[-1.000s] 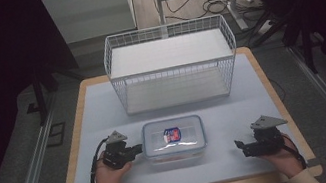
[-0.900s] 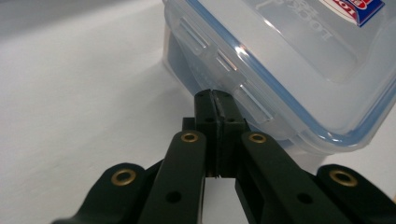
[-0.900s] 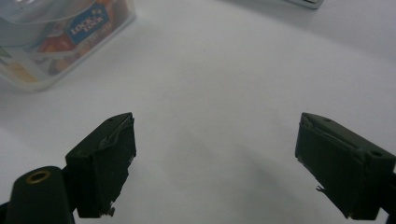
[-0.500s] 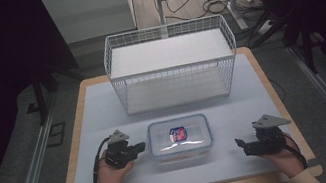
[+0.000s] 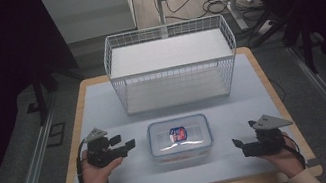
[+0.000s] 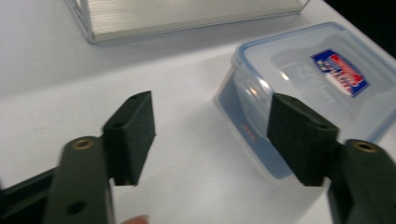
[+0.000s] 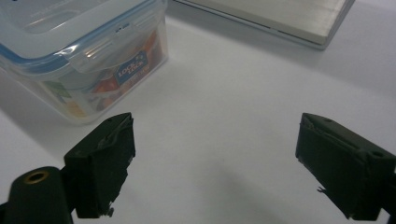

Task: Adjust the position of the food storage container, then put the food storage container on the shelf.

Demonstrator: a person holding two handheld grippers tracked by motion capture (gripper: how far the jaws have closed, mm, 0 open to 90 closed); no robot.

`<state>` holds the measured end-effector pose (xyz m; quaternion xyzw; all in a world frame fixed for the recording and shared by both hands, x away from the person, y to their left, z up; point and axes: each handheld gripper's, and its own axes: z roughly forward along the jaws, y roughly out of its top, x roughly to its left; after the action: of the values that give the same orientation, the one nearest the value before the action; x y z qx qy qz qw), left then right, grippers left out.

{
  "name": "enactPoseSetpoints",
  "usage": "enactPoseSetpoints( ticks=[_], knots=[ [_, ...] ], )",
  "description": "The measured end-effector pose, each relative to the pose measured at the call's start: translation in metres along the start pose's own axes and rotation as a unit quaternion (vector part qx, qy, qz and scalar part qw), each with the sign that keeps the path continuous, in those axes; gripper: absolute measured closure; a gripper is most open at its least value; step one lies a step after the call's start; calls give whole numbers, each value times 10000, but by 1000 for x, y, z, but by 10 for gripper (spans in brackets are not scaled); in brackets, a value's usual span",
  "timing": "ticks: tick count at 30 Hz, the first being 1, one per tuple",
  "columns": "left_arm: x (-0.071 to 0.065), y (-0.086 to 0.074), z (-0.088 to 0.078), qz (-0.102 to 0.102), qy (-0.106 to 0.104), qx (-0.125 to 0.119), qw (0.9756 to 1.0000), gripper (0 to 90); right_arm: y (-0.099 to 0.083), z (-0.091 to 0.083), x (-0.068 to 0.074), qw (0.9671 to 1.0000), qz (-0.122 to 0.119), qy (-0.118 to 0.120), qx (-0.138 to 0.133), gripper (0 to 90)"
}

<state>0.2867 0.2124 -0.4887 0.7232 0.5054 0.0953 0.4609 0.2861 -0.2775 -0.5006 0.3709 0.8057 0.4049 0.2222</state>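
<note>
A clear plastic food box [image 5: 180,139] with a blue-rimmed lid and a red-and-blue label lies on the table between my two grippers. My left gripper [image 5: 129,145] hovers just left of it, pointing at its left end without touching. Its jaws have just been opening and stand wide with nothing between them. In the left gripper view the box [image 6: 308,79] lies ahead and to the right of the left gripper [image 6: 212,128]. My right gripper [image 5: 238,144] rests to the right of the box, open and holding nothing. The right gripper view has the box [image 7: 79,51] at upper left, beyond the right gripper [image 7: 219,140].
A white wire basket [image 5: 172,69] stands on the table behind the box, its open top facing up. Its base edge appears in the left gripper view [image 6: 187,14] and the right gripper view [image 7: 280,18]. The wooden table rim [image 5: 72,138] borders a pale mat.
The left gripper, shut against the box's left end a second ago, has opened wide and drawn slightly back and up. The box sits a little further right. The right gripper has stayed put.
</note>
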Motion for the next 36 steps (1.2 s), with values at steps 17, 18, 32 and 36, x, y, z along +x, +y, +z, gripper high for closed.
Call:
enactPoseSetpoints(
  ticks=[17,18,32,36],
  knots=[
    [-3,-1,6,-294,-452,164,9984,217,20,-2,2,9939,833,698,-171,147],
    [-4,-2,7,-330,-465,185,9982,217,22,-2,2,9934,861,742,-170,147],
    [0,4,18,-632,-829,243,9943,195,53,23,2,9810,1472,1258,-86,128],
    [-3,4,22,-657,-874,328,9935,189,67,34,5,9777,1568,1394,-77,127]
  ],
)
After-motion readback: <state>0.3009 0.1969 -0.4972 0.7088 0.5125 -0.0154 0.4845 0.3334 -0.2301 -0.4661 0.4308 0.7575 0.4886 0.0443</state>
